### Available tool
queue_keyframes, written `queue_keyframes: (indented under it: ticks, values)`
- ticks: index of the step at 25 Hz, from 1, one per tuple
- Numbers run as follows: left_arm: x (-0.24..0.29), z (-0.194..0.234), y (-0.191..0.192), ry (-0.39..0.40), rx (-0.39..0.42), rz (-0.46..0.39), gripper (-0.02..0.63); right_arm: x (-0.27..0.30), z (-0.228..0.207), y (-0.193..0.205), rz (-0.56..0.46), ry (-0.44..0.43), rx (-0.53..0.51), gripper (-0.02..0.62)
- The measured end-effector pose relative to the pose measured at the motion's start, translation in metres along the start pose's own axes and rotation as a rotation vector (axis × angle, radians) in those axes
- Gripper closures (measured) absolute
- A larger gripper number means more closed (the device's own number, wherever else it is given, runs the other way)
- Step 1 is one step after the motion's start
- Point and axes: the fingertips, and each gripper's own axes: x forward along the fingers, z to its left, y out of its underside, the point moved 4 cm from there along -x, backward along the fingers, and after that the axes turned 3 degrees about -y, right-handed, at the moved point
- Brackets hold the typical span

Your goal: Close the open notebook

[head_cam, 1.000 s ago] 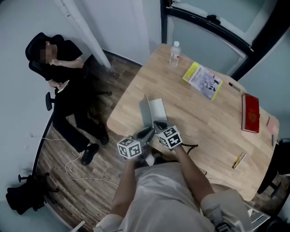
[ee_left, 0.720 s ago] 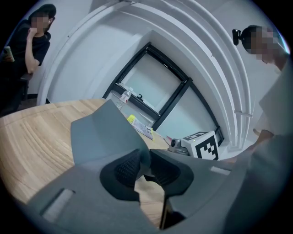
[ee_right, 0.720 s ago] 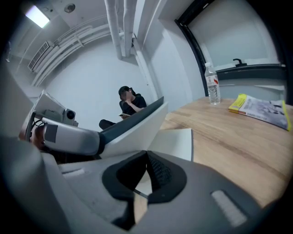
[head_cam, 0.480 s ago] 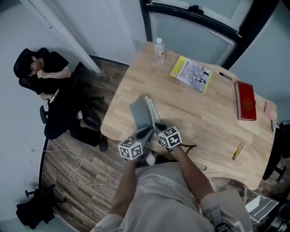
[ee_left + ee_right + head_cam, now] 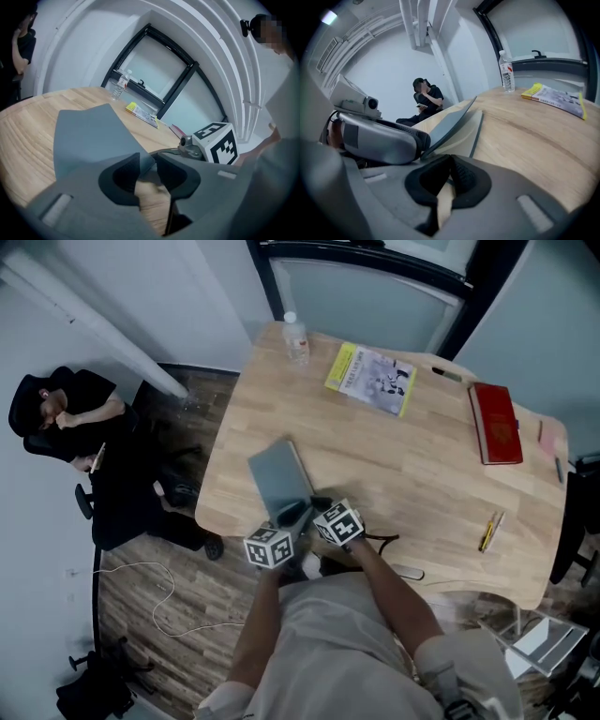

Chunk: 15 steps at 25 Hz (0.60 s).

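Notebook point(image 5: 278, 479) lies at the near left of the wooden table point(image 5: 422, 484), its grey cover point(image 5: 450, 123) tilted low over the pages, not quite flat. The left gripper point(image 5: 149, 171) has its jaws a little apart, with the cover's near corner reaching into the gap. Just right of it, the right gripper point(image 5: 449, 176) has its jaws pressed together at the tips, gripping nothing. Farther off lie a yellow booklet point(image 5: 369, 378), a water bottle point(image 5: 296, 339) and, far right, a red book point(image 5: 495, 423).
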Motion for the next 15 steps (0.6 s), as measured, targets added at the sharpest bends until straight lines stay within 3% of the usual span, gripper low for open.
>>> queue_keyframes:
  ticks: [9,12,15]
  values:
    - [-0.007,0.015,0.019,-0.1,-0.009,0.03,0.509,-0.002,-0.011,0.013,0.066,0.045,-0.058,0.594]
    - [-0.018,0.028,0.022,-0.204,0.018,0.042,0.511,-0.004,-0.01,0.014,0.075,0.048,-0.053,0.594]
    - [-0.031,0.044,0.024,-0.301,-0.015,0.031,0.512,-0.005,-0.012,0.014,0.085,0.073,-0.054,0.594]
